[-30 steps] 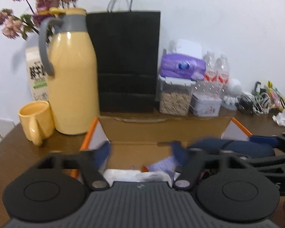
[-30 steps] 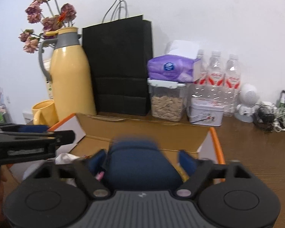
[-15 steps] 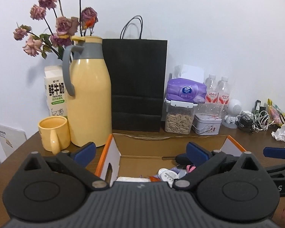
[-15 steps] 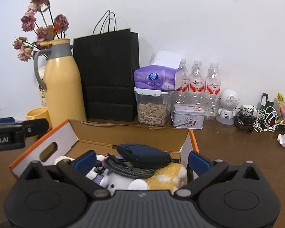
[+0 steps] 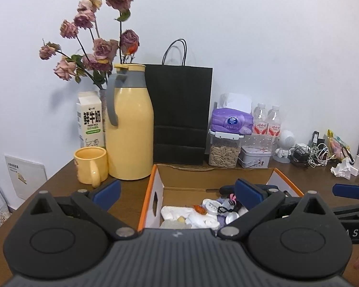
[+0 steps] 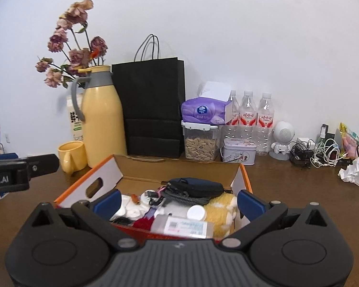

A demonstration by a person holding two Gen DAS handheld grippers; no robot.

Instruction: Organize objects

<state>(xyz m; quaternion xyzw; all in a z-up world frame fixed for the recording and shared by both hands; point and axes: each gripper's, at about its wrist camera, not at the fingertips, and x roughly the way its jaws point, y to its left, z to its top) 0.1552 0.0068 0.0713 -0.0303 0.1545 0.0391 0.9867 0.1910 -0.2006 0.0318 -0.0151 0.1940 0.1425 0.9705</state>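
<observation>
An open cardboard box with orange edges (image 5: 153, 191) (image 6: 88, 184) sits on the brown table. It holds several small items. A dark blue zip pouch (image 6: 196, 187) lies on top, beside a yellow plush toy (image 6: 223, 211), a clear bottle (image 6: 182, 226) and white lids (image 5: 209, 205). My left gripper (image 5: 177, 191) is open and empty, raised in front of the box. My right gripper (image 6: 177, 202) is open and empty, just above the box's near side.
At the back stand a yellow thermos (image 5: 129, 129), yellow mug (image 5: 91, 167), milk carton (image 5: 89, 119), black paper bag (image 5: 180, 114), seed jar under purple tissues (image 5: 225, 147), a tin (image 5: 255, 160), water bottles (image 6: 249, 119), cables (image 6: 318, 153) and crumpled paper (image 6: 351, 172).
My right gripper let go of the dark blue pouch into the box and opened. Both grippers have drawn back and risen away from the box.
</observation>
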